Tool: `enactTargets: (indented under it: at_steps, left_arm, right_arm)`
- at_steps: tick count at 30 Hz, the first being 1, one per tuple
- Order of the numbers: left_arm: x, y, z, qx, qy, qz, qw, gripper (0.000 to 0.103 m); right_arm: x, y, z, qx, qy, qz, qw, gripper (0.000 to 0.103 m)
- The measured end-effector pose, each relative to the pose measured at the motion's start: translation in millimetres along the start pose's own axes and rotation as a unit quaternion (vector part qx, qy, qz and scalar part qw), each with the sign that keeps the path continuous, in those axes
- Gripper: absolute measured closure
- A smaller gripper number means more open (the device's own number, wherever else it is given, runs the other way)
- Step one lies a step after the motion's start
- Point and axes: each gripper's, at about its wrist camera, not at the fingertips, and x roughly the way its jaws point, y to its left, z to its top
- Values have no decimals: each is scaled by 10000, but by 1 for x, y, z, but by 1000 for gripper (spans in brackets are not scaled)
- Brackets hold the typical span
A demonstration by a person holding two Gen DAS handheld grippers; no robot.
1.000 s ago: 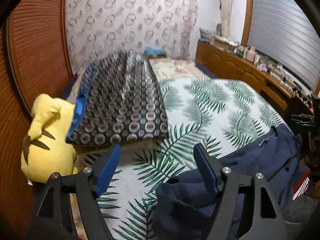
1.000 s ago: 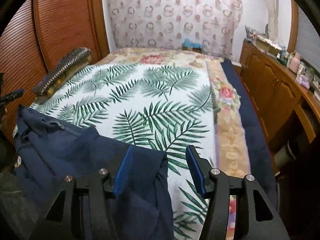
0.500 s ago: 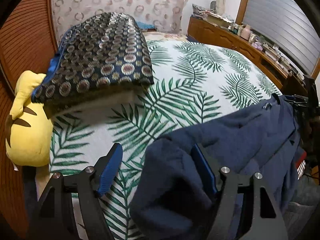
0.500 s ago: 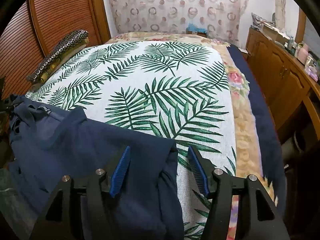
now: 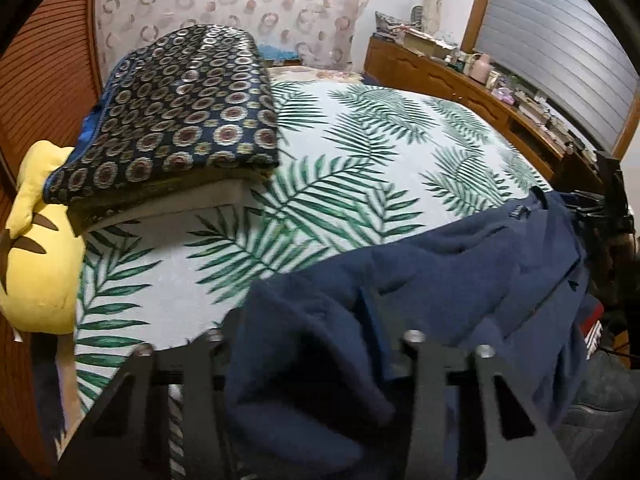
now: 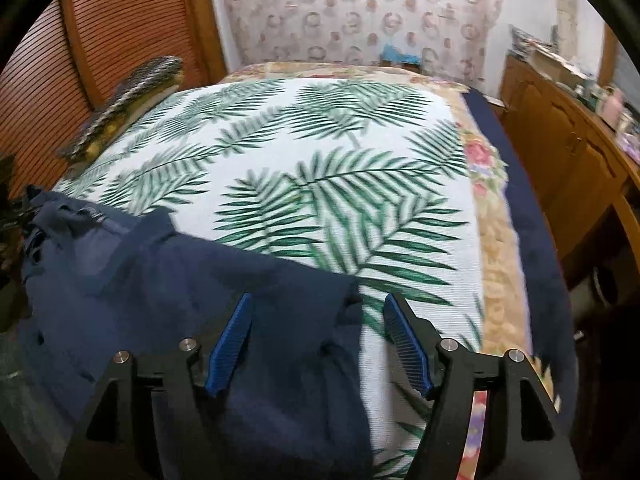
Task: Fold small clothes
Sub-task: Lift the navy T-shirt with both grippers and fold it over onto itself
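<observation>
A navy garment (image 5: 460, 264) lies spread along the near edge of the palm-leaf bed cover (image 5: 360, 160). My left gripper (image 5: 304, 320) is at the garment's left end. Its jaws are closing on a thick fold of the cloth, which bunches between them and hides both pads. In the right wrist view the same navy garment (image 6: 160, 272) ends in a corner under my right gripper (image 6: 318, 298). Those jaws are opening. The blue pads (image 6: 236, 344) stand apart from the cloth, which lies slack on the bed cover (image 6: 320, 140) between them.
A folded blanket with a circle pattern (image 5: 180, 112) is stacked at the bed's left side, with a yellow plush toy (image 5: 36, 264) beside it. A wooden cabinet (image 6: 560, 140) with clutter on top runs along the right. Slatted wooden doors (image 6: 120, 40) stand to the left.
Both grippers dipped toward the bed and the garment settled onto it. The left jaws narrowed onto the bunched cloth. The right jaws widened, letting the corner go.
</observation>
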Motion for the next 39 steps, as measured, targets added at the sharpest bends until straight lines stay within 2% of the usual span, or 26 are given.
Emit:
enactTargets:
  at_steps: [1,2,4,6,8,11,15,20,27,33,39]
  left_arm:
    - [0,-2,0,19,-5,7,10000,68]
    - [0,-3,-1,26,-15,-12,10000,75]
    - [-2,-5,-2,-24,-55,-49,10000,84]
    - [-8,-8,-4,-58,-198,-83,9998,88]
    - [-17,-15,-5,59,-309,-58,9995,89]
    - [-47,-25,0,203,-644,-83,9977,89]
    - [-99,-45,13,338,-1283,-112,9911,90]
    - [-165,-66,21,481,-2077,-81,9770,90]
    - [-231,-67,42,461,-2902,38,9558,90]
    - [-264,-69,79,596,-3342,95,9406,90]
    - [-270,-69,115,662,-3515,90,9338,90]
  right_arm:
    - [0,3,-1,-60,-1,59,10000,33]
    - [1,5,-1,-117,8,63,9999,33]
    - [1,7,-1,-208,-3,95,9997,44]
    - [-1,8,-3,-214,-17,237,9995,73]
    - [-5,8,-5,-211,-37,266,9994,88]
    - [-33,15,-9,-325,-464,241,9981,90]
    - [-90,27,-5,-463,-1053,232,9931,91]
    - [-156,38,2,-458,-1671,221,9846,92]
    - [-240,53,13,-551,-2377,94,9697,92]
    - [-304,62,30,-729,-2934,-52,9532,92]
    - [-334,61,54,-780,-3182,-223,9446,92]
